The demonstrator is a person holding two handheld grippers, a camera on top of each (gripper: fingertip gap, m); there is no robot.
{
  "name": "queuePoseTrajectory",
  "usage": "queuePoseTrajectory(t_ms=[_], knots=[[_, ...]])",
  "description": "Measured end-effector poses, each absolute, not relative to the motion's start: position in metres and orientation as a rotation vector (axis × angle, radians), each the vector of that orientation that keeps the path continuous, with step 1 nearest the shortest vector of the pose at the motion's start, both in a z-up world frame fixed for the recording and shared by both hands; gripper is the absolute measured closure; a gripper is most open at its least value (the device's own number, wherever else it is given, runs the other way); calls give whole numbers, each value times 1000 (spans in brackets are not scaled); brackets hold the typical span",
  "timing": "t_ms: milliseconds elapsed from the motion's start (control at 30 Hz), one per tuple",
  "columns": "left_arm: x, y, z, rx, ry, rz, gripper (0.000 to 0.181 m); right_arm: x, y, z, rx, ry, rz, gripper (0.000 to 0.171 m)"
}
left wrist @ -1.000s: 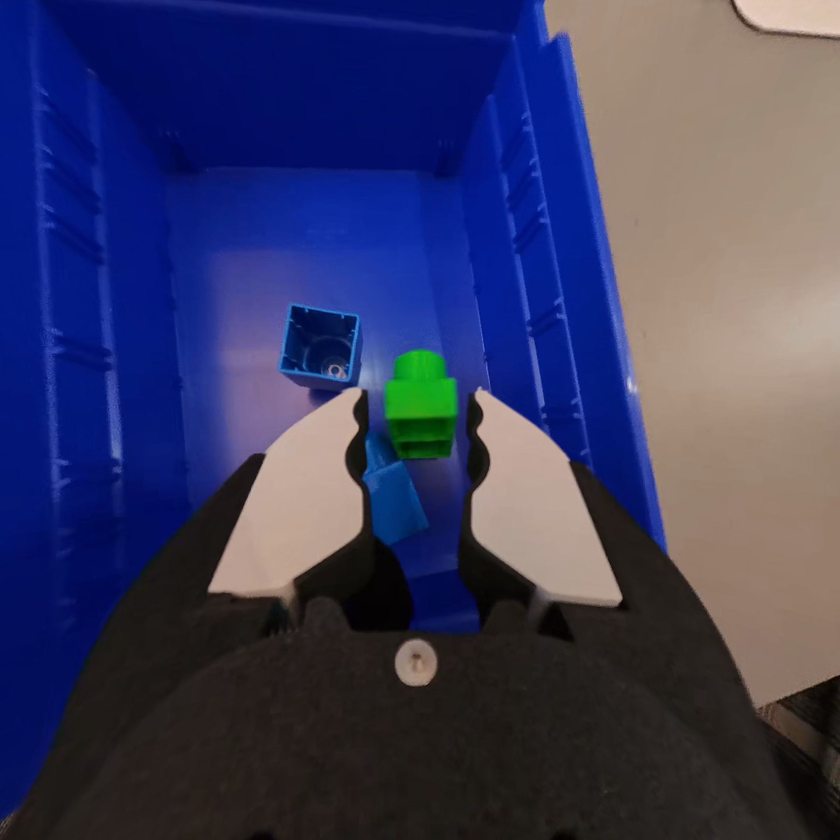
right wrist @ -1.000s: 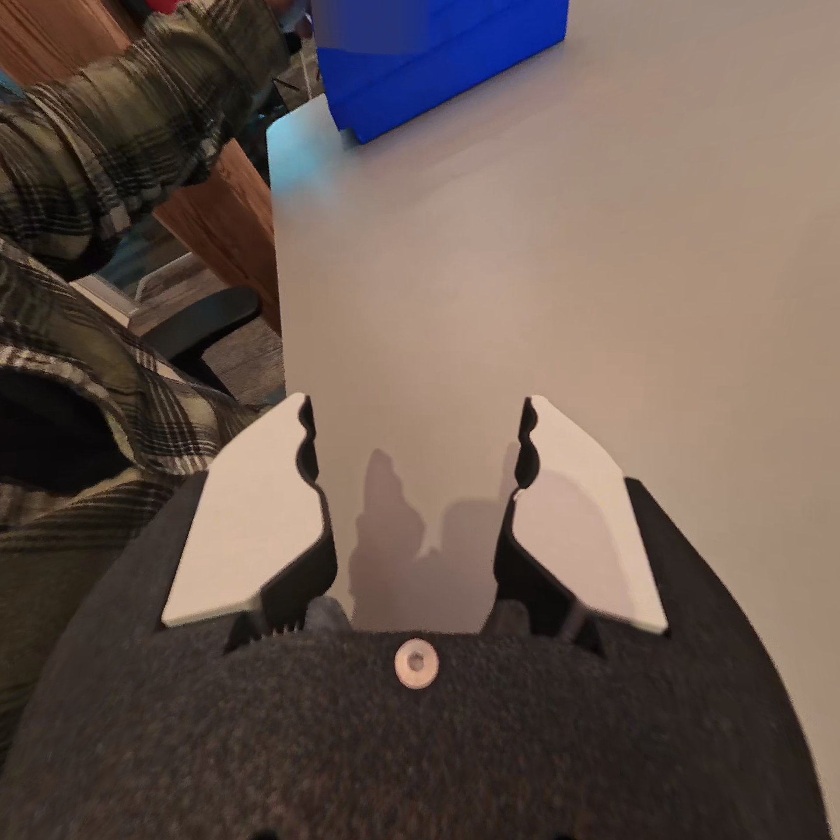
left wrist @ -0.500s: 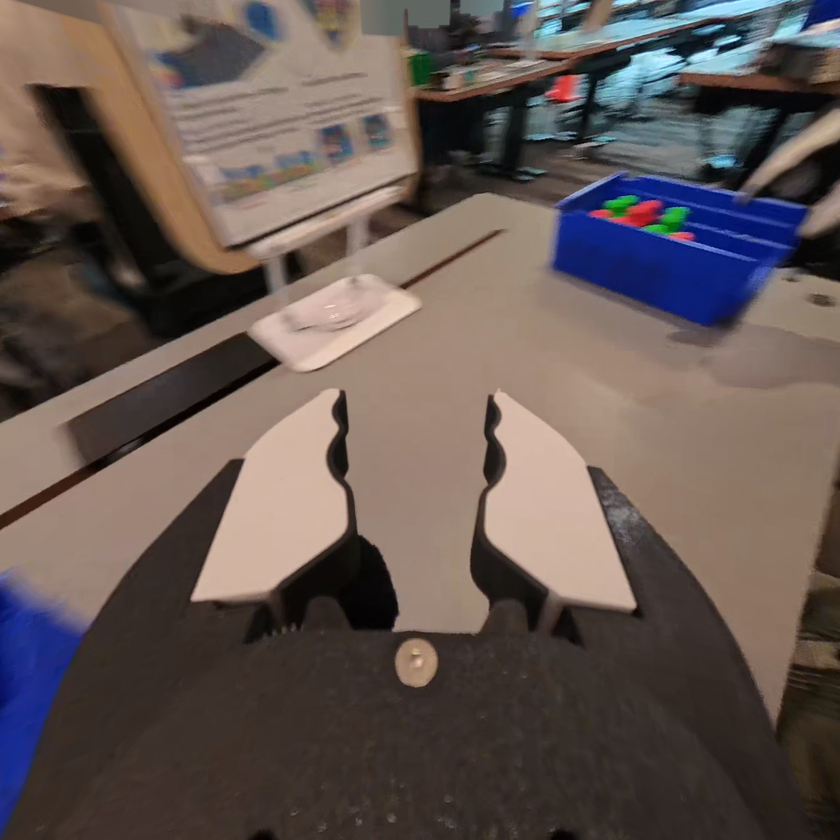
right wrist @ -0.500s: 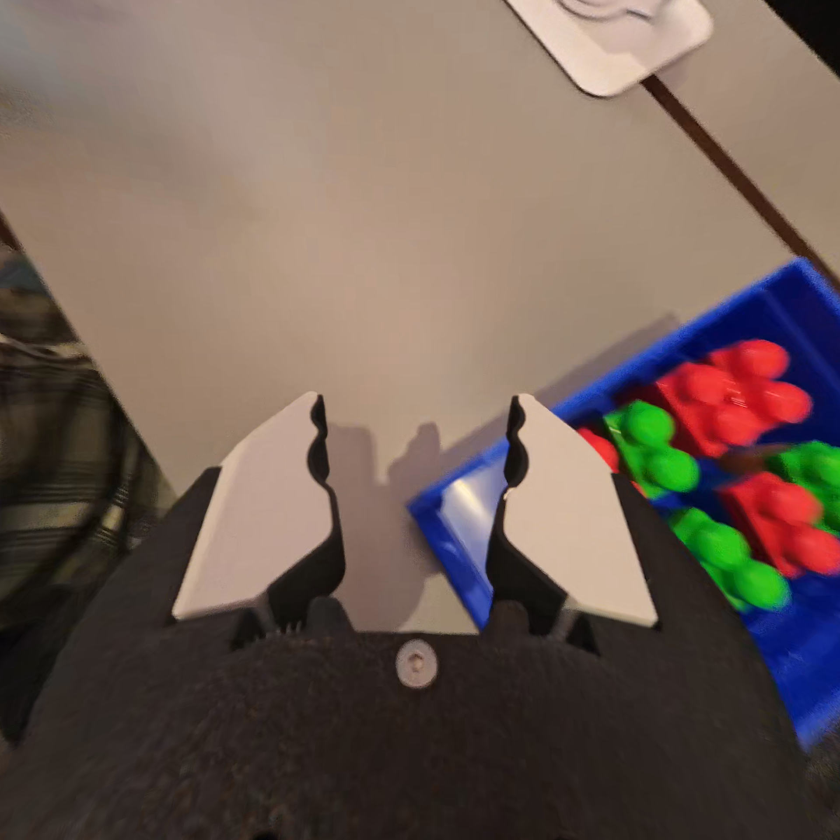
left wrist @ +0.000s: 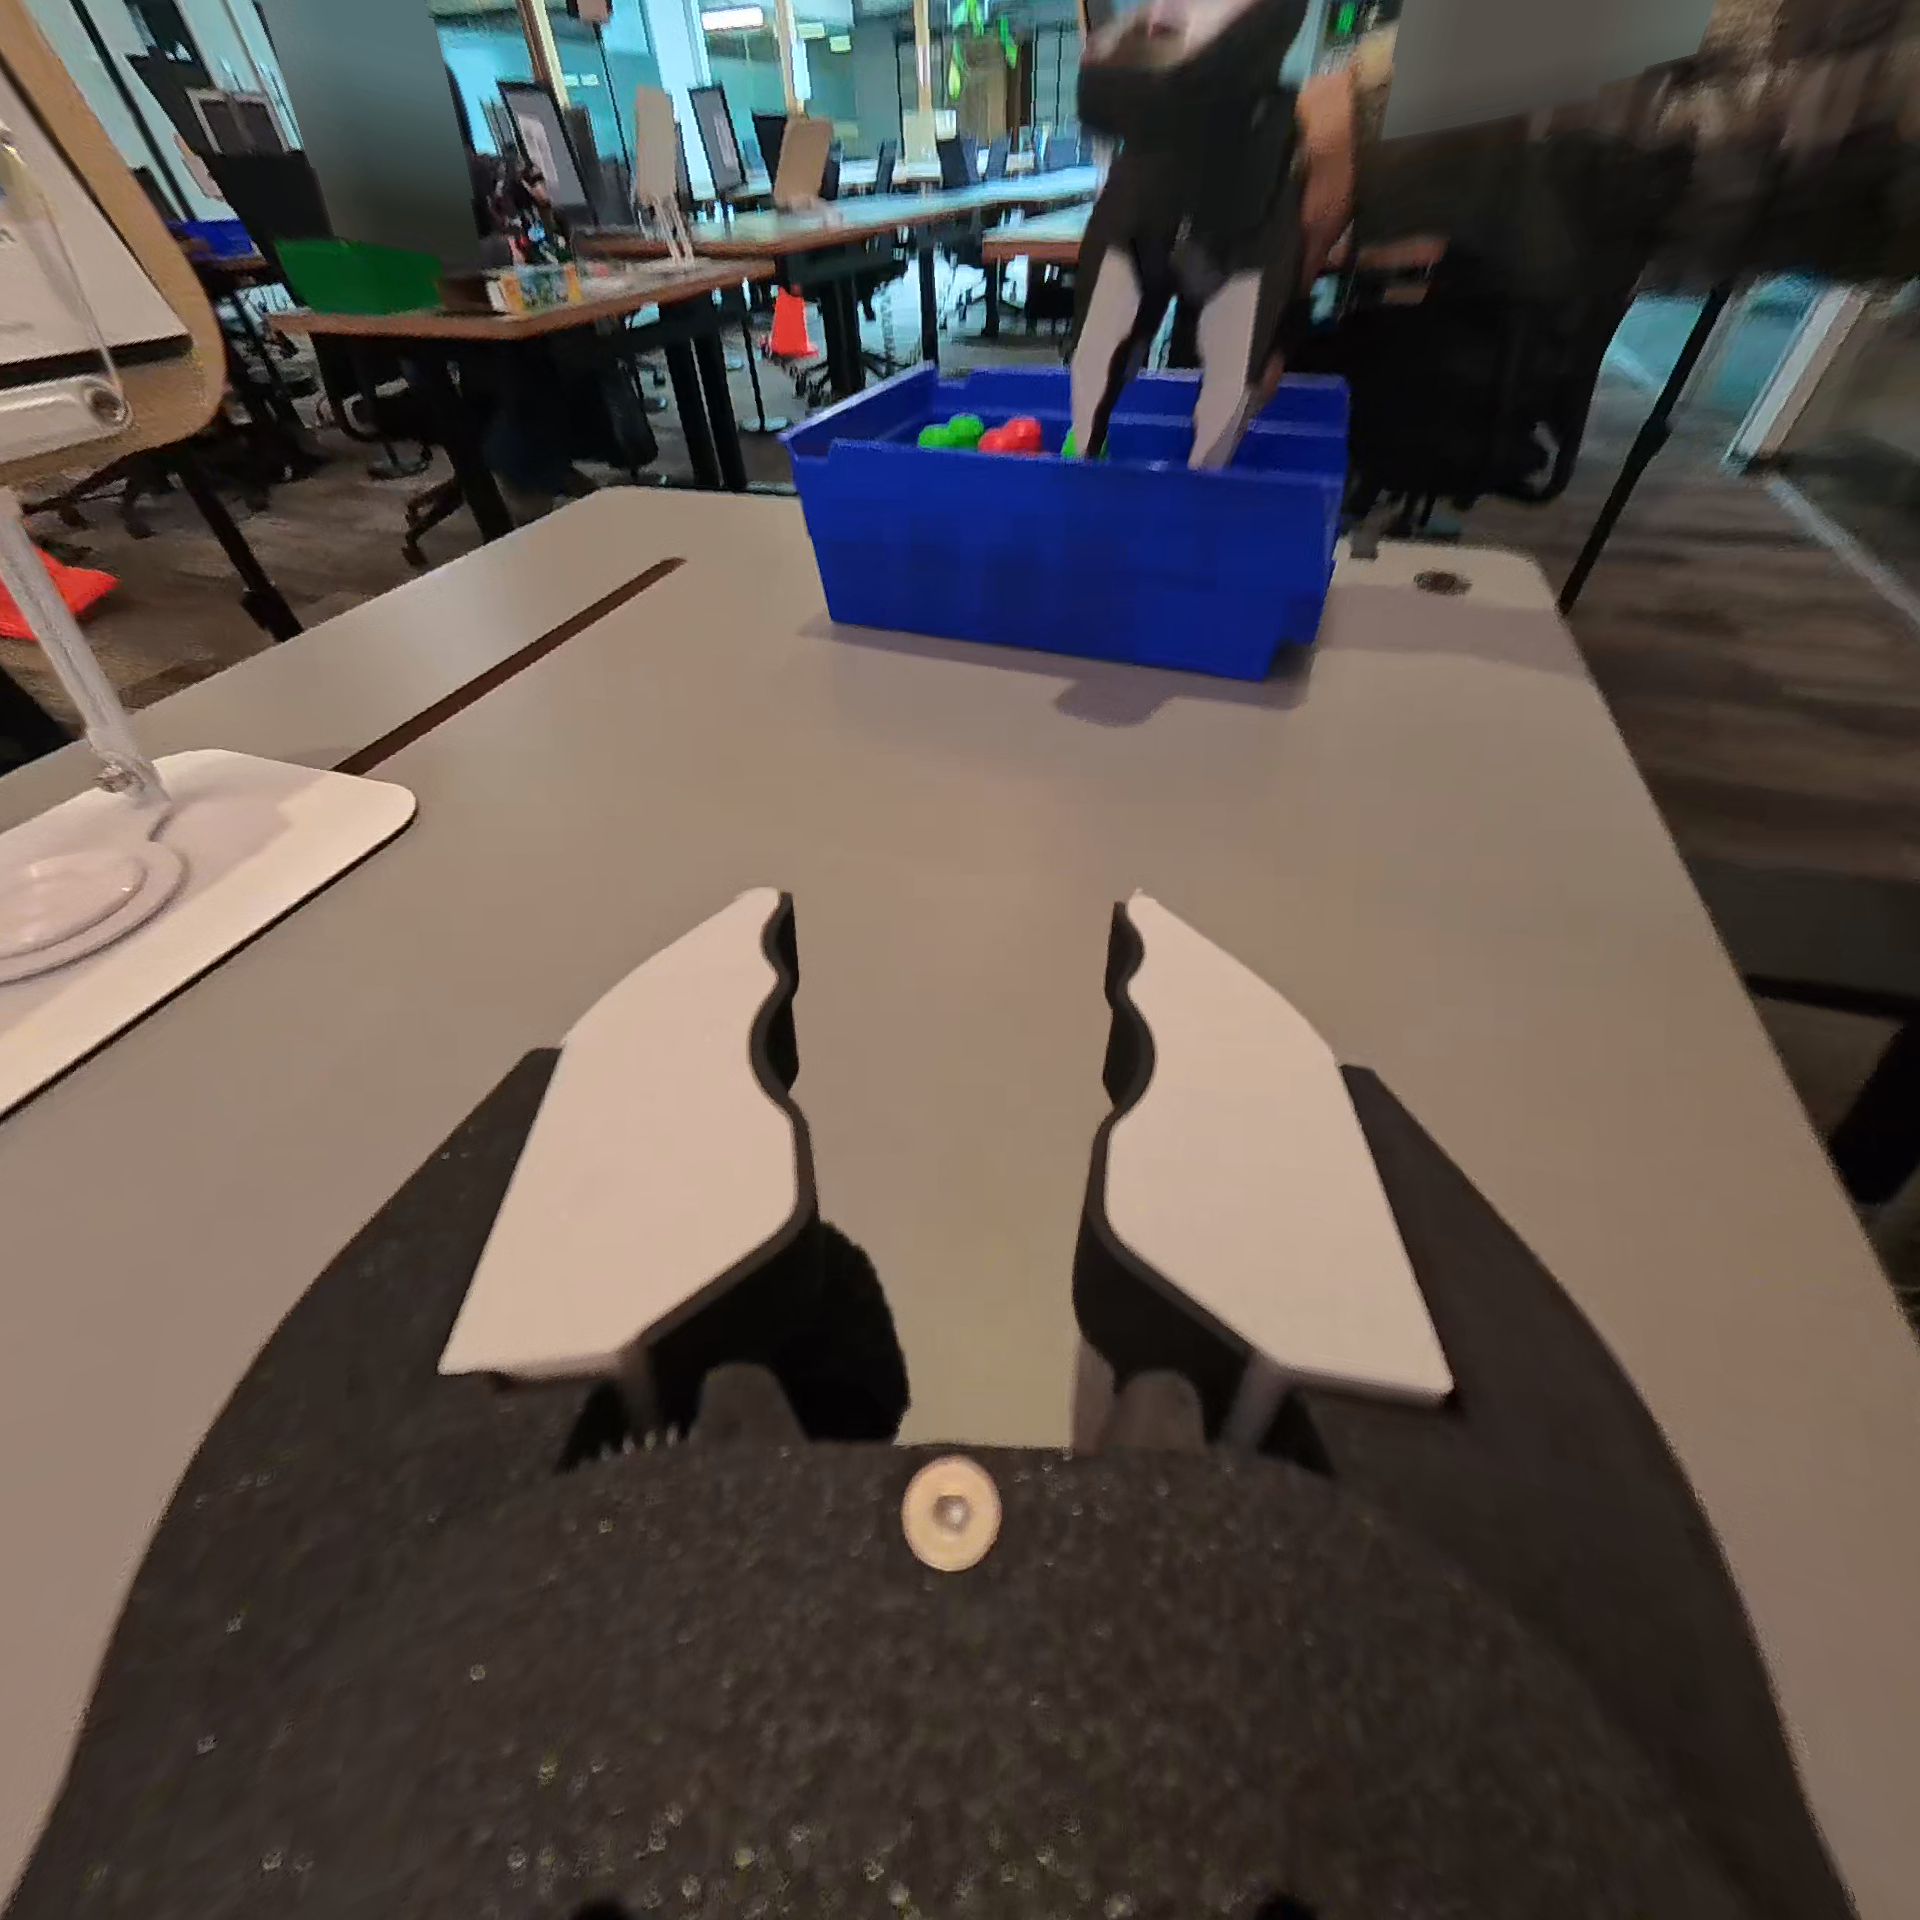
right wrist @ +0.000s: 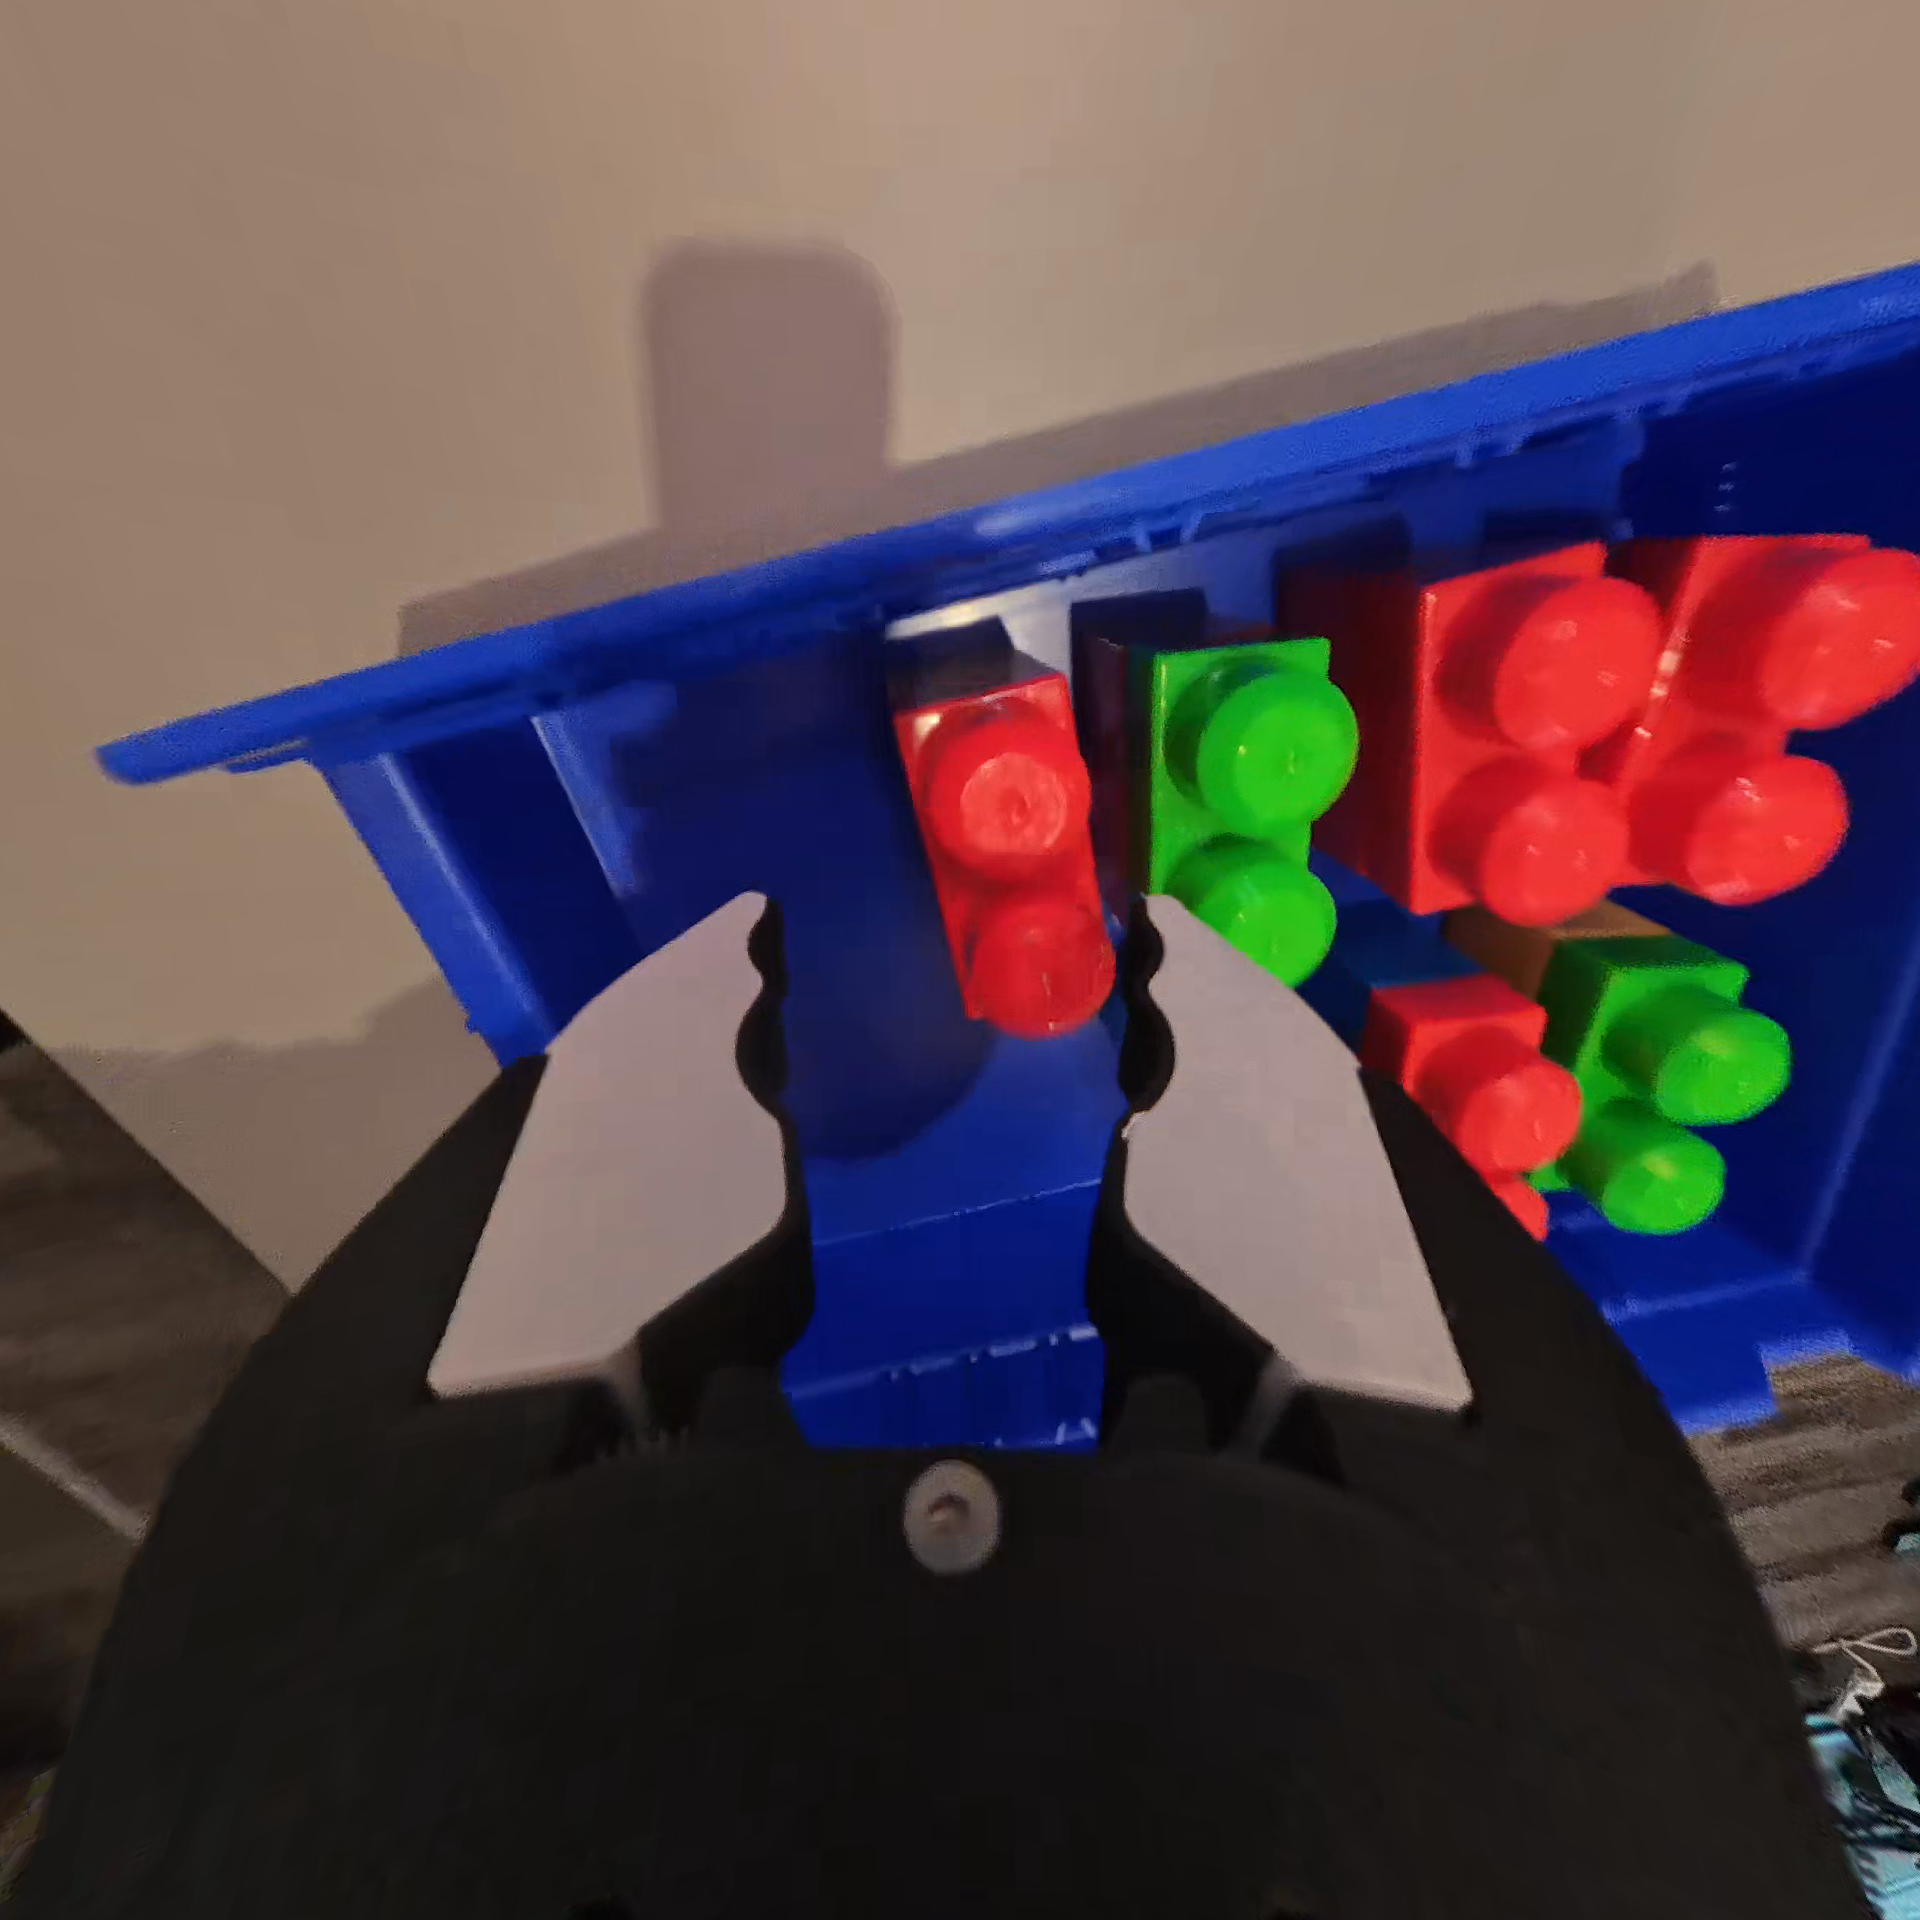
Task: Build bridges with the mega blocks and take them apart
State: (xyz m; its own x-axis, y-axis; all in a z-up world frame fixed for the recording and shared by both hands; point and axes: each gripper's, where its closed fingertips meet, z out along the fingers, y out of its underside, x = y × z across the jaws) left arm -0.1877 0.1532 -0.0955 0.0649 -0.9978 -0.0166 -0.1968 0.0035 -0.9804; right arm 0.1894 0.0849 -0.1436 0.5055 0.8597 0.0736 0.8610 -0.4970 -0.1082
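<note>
Right gripper [right wrist: 945, 914] has dropped into the bin [right wrist: 582, 665] since half a second ago, jaws apart, lined up beside a red block [right wrist: 1003, 862], probably first pick. Left gripper [left wrist: 948, 914] hovers wide open above the bare worktop [left wrist: 1039, 769], likely waiting to build.

Bare worktop [left wrist: 1039, 831] is lying open ahead; inside the blue bin [right wrist: 727, 644], red and green blocks [right wrist: 1538, 748] are crowding the right side.
</note>
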Motion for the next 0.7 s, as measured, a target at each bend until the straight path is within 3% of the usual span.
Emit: queuePoseTrajectory(t_ms=[300, 533, 700], knots=[[-201, 167, -96, -1434, 1204, -1180, 124, 189, 92, -167, -2698, -1452, 77, 135], [-213, 169, -65, -1374, 1046, -1371, 121, 186, 92, -68, -2602, -904, 180, 135], [-222, 169, -50, -1343, 976, -1485, 117, 107, 103, -2, -2348, -666, 431, 136]])
